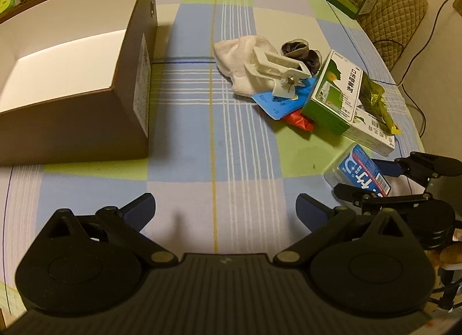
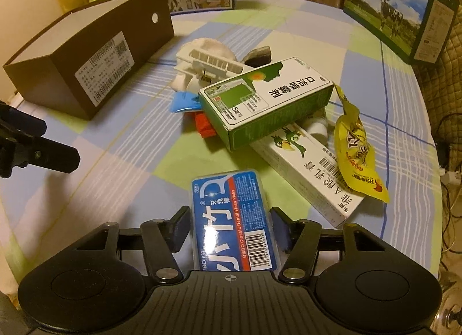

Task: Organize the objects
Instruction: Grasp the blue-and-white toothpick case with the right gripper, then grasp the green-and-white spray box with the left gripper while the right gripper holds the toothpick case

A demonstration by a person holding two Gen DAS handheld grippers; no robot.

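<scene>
- The right gripper (image 2: 229,226) has its jaws on both long sides of a blue floss pick box (image 2: 231,219); the blue pads look to be touching it, so it seems to be holding it.
- The floss pick box sits low over the tabletop (image 2: 130,156), near the right edge and just in front of the pile.
- The left gripper (image 1: 226,211) has its jaws wide apart with nothing between them, only the checked cloth below.
- A big brown box (image 1: 72,75) stands open near the left edge of the tabletop. Its inside is white and nothing can be seen in it.
- The pile lies toward the right side of the tabletop, well apart from the brown box.
- A green and white spray box (image 2: 265,98) lies tilted on top of a long white cream box (image 2: 311,173).
- A yellow snack bag (image 2: 358,150) lies over the far end of the cream box.
- A white hair clip (image 1: 284,72) rests on a white cloth (image 1: 245,58), with a dark scrunchie (image 1: 300,52) just behind it.
- A blue packet (image 1: 277,101) and a red packet (image 1: 299,120) poke out from under the spray box.
- A milk carton box (image 2: 395,9) with a cow on it stands at the far right edge of the tabletop.
</scene>
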